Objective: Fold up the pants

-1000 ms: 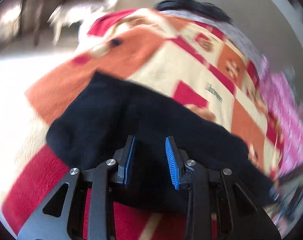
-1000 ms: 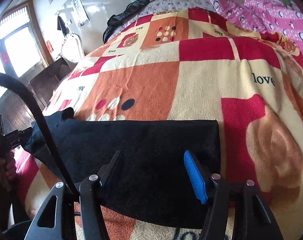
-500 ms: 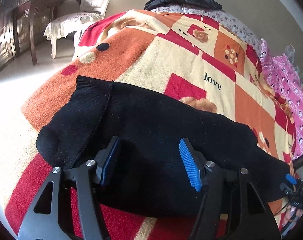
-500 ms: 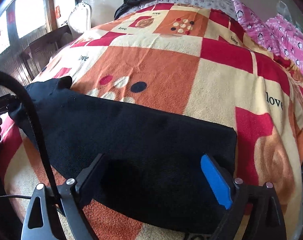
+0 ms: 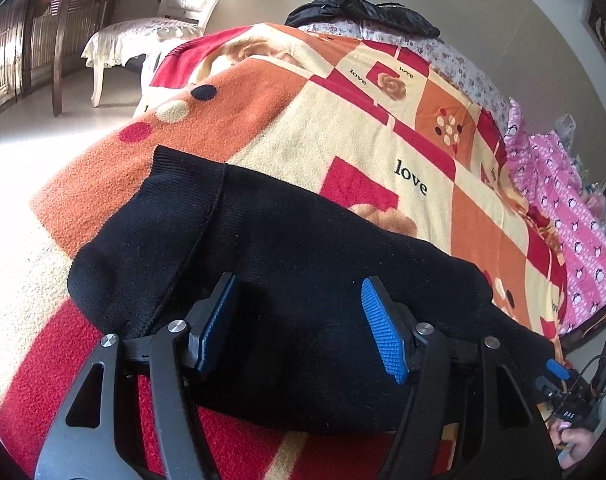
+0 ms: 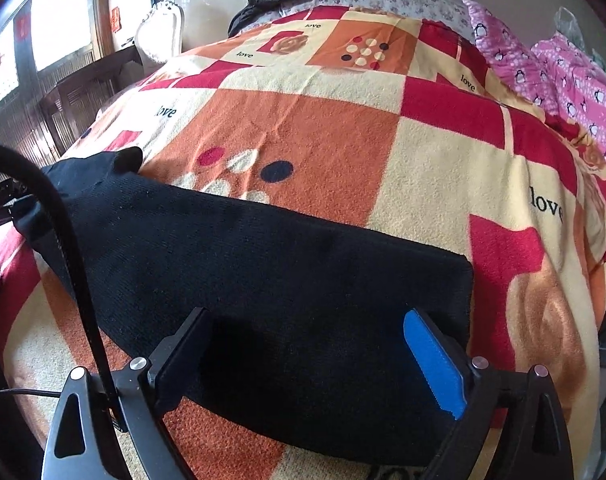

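Black knit pants (image 5: 303,264) lie as a long folded band across a patchwork blanket (image 5: 343,136) on a bed. In the left wrist view the ribbed waistband end (image 5: 175,200) is at the left. My left gripper (image 5: 299,324) is open, its blue pads just above the pants near that end. In the right wrist view the pants (image 6: 263,264) stretch from left to a straight edge at the right. My right gripper (image 6: 307,356) is wide open over that end, holding nothing.
A pink penguin-print quilt (image 6: 559,60) lies on the bed's right side. A black garment (image 5: 363,8) sits at the bed's head. A white chair (image 5: 159,28) and dark wooden table (image 5: 63,4) stand left of the bed. A black cable (image 6: 71,240) crosses the right wrist view.
Both grippers have opened wider and drawn back slightly from the pants. The left wrist view has steadied after a blurred swing. The pants stay flat on the blanket.
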Available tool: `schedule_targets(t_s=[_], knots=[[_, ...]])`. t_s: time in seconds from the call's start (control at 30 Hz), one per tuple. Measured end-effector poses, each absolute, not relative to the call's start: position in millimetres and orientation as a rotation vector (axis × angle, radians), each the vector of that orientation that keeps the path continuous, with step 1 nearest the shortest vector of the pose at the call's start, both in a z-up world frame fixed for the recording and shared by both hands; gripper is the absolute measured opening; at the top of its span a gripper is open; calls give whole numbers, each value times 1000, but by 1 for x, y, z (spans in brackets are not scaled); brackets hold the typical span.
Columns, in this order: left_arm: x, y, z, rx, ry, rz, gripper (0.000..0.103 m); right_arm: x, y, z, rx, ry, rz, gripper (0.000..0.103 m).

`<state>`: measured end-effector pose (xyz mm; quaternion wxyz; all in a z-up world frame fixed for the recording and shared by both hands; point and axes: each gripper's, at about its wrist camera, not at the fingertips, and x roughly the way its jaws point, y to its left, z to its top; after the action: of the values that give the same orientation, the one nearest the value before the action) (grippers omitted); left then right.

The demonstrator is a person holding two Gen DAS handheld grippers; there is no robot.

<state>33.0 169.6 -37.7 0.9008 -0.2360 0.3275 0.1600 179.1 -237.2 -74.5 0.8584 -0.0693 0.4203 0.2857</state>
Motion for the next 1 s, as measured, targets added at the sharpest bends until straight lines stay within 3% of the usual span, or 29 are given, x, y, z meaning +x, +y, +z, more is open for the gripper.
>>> schedule_targets(t_s=[0.1,0.23,0.5,0.77,1.0], knots=[[31,170,-37,-508,667,319,64,174,-249,-67,-95,844,545,80],[30,173,-37,-527,658,306,64,152,-287,-53,122,778,467,80],[24,137,-18,-348,557,238,64,134,-320,-62,207,817,337,80],[43,81,-32,-135,689,110,64,130,-337,-81,519,856,400,81],[42,90,-35,-197,698,126,64,145,-334,-85,697,841,465,81]])
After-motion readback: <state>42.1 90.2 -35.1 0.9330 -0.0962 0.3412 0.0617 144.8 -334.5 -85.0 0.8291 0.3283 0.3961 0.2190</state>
